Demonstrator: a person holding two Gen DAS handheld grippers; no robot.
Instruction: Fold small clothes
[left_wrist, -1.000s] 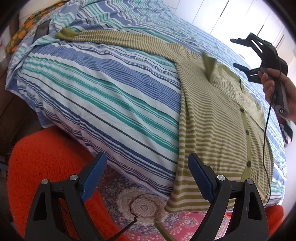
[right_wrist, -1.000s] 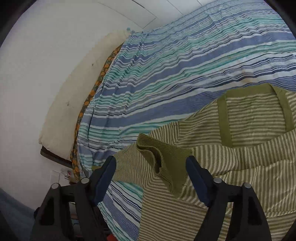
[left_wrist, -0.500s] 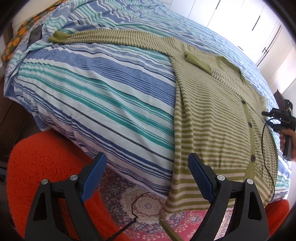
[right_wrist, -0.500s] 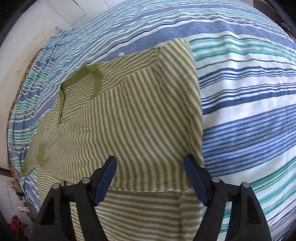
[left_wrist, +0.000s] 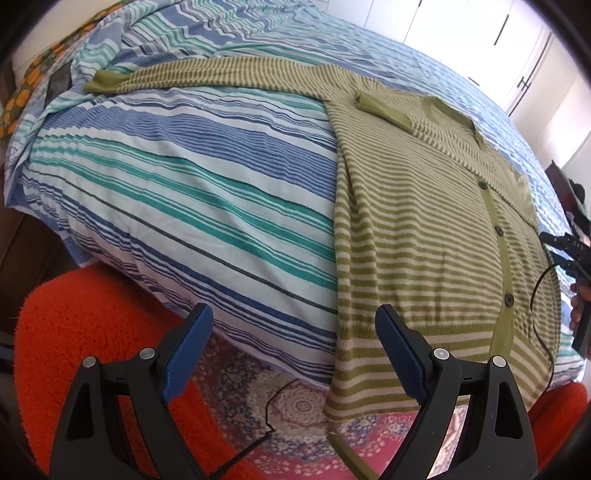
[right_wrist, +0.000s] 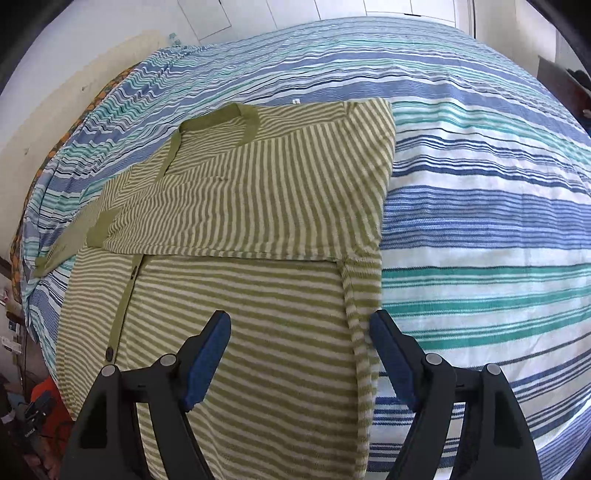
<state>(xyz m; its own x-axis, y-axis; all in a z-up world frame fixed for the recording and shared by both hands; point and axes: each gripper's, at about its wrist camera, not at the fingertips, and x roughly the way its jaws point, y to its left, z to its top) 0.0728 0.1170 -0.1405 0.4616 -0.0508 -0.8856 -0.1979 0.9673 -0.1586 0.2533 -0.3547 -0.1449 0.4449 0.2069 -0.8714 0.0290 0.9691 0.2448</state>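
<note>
A green and cream striped button cardigan (left_wrist: 424, 229) lies on the striped bed, its hem hanging over the bed's near edge. One sleeve (left_wrist: 221, 74) stretches out to the far left. The other sleeve is folded across the chest (right_wrist: 251, 206). My left gripper (left_wrist: 293, 354) is open and empty, off the bed's edge, near the hem. My right gripper (right_wrist: 299, 350) is open and empty, just above the cardigan's lower right side. It also shows at the far right of the left wrist view (left_wrist: 569, 251).
The bed has a blue, teal and white striped cover (left_wrist: 177, 177). An orange shaggy rug (left_wrist: 66, 332) and a patterned carpet (left_wrist: 295, 402) lie on the floor below the bed. White wardrobe doors (left_wrist: 480, 33) stand beyond the bed.
My right gripper let go of the sleeve cuff, which now lies folded across the chest, and drew back to the cardigan's lower right side. My left gripper moved slightly closer.
</note>
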